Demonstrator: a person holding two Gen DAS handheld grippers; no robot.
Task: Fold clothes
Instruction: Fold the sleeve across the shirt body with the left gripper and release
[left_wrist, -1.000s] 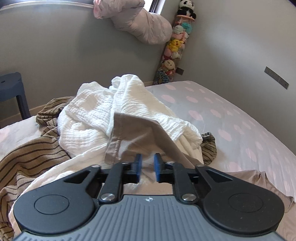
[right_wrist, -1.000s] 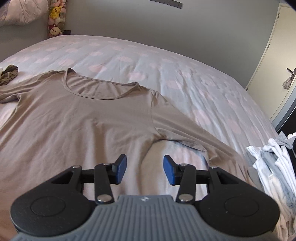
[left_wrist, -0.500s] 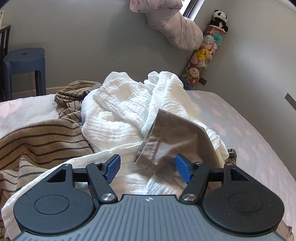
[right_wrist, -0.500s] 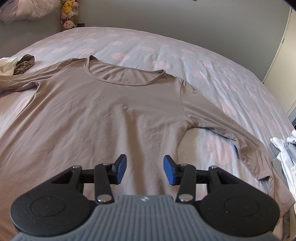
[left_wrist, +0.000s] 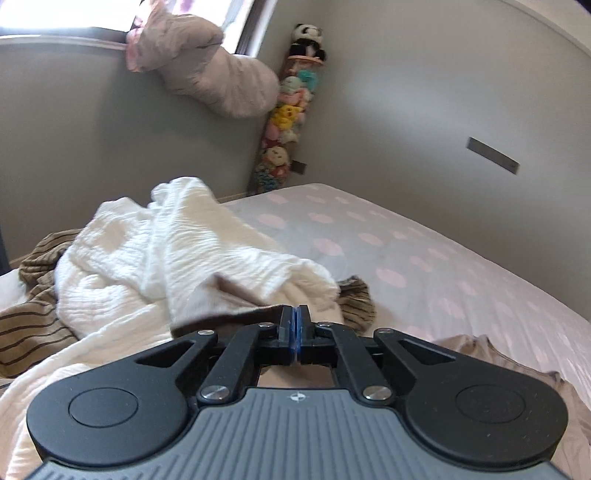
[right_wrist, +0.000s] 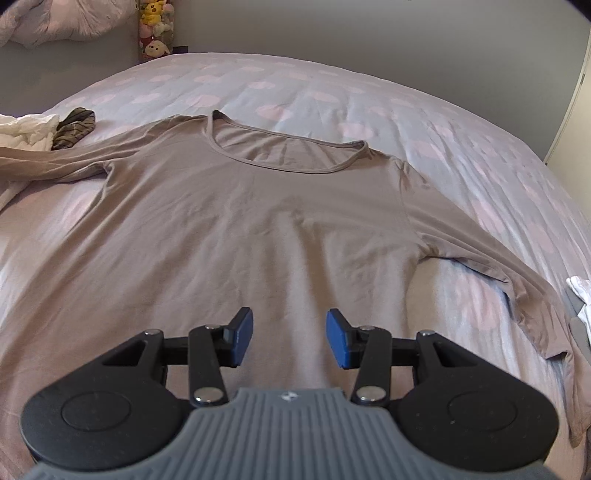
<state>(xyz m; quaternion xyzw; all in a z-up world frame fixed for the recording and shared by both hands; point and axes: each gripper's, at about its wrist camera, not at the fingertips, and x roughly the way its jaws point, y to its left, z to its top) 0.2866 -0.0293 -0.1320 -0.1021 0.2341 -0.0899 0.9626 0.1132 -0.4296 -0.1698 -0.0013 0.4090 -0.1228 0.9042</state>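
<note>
A: On the bed (right_wrist: 461, 122), where is the shirt (right_wrist: 258, 221), and how much clearance surrounds it?

B: Shirt lies flat, neckline toward the far wall. Bare spotted cover extends beyond the collar and past its right sleeve. At left, its other sleeve (left_wrist: 221, 295) runs onto the white cloth (left_wrist: 177, 251) and striped cloth (left_wrist: 33, 328), which crowd that side.

A: State of the tongs?

B: Left gripper (left_wrist: 296, 325): pads pressed together. Sleeve fabric lies blurred just behind and under them; whether any is pinched cannot be told. Right gripper (right_wrist: 290, 341): jaws apart, nothing between, hovering over the shirt's lower body.

A: Obstructions to view?

B: Each tool's body hides the shirt hem. White garments (right_wrist: 581, 295) at the right edge are cut off.

A: Change from half a second ago?

B: Left jaws stood wide, the sleeve cuff sharp between them; now they are closed. Right opening unchanged; shirt now more centred.
</note>
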